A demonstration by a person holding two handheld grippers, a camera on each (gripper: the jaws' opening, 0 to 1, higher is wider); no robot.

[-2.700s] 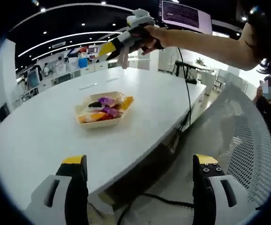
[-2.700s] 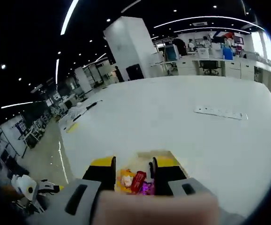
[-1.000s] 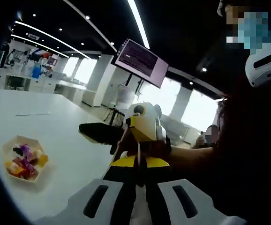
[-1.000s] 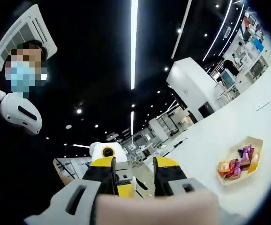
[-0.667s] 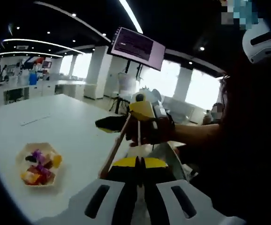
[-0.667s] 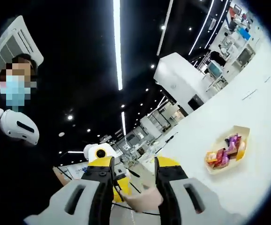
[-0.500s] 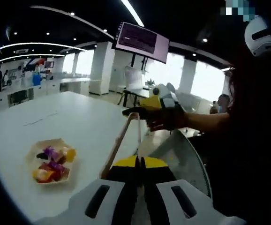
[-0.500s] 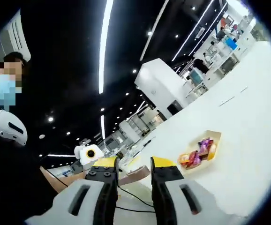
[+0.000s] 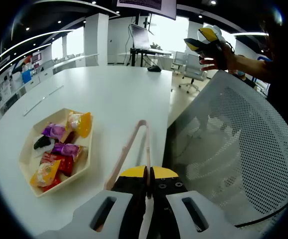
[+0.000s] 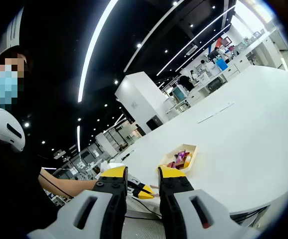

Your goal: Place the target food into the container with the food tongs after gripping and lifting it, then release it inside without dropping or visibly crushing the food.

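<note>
- Left gripper (image 9: 148,174): jaws are pressed together on the handle end of the food tongs (image 9: 129,149). The pink tongs project forward from the jaws over the white table (image 9: 109,94), their two arms meeting at a looped far end.
- Container (image 9: 27,154): a shallow, pale, hexagonal tray resting on the table, just left of the tongs in the left gripper view. It holds wrapped food pieces (image 9: 59,149) in purple, orange, red and black.
- The tongs' far end sits beside the container's right rim; whether it touches cannot be told.
- Right gripper (image 9: 204,40): seen in the left gripper view at upper right, held in a hand (image 9: 218,57) on an outstretched arm, raised above a white mesh chair back (image 9: 243,129) and well apart from the table.
- In the right gripper view, the right gripper's jaws stand parted by a narrow gap with nothing between them. The container lies beyond on the table.
</note>
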